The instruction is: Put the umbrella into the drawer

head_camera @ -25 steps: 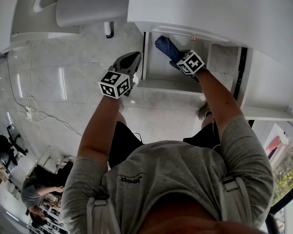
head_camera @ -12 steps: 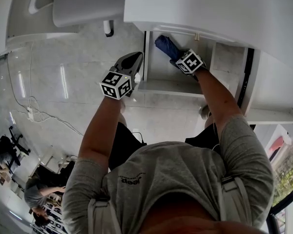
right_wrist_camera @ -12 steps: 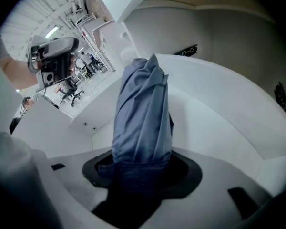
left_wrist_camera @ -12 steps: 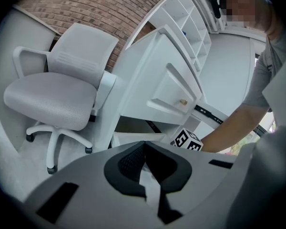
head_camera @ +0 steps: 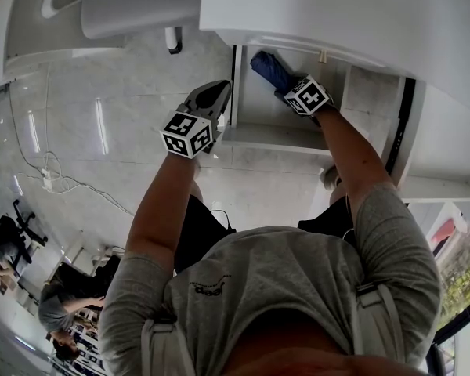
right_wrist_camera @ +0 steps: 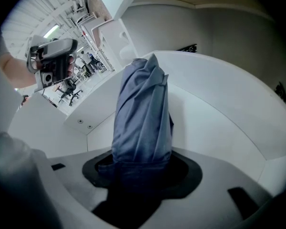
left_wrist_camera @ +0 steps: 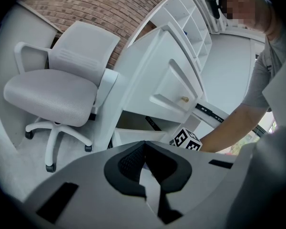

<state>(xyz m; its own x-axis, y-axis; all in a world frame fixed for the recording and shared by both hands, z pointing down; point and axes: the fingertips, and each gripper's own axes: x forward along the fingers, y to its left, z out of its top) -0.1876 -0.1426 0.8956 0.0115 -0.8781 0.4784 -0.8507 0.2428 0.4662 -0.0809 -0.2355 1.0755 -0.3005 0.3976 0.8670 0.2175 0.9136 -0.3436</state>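
My right gripper (head_camera: 288,90) is shut on a folded blue umbrella (head_camera: 269,67), which it holds tip-down inside the open white drawer (head_camera: 270,138) under the desk. In the right gripper view the umbrella (right_wrist_camera: 143,109) stands up from between the jaws of that gripper (right_wrist_camera: 140,168), with the drawer's white walls (right_wrist_camera: 219,104) curving around it. My left gripper (head_camera: 210,96) hovers just left of the drawer's side, above the floor. Seen from its own camera, the left gripper (left_wrist_camera: 144,143) has its pads together with nothing between them.
The white desk top (head_camera: 337,14) overhangs the drawer, and a black slide rail (head_camera: 399,124) runs at the right. A white office chair (left_wrist_camera: 57,89) stands left of the desk. A cable and power strip (head_camera: 47,182) lie on the floor. People sit at far lower left (head_camera: 63,304).
Both grippers have sunk a little, and the umbrella sits slightly lower in the drawer. Neither grip has changed.
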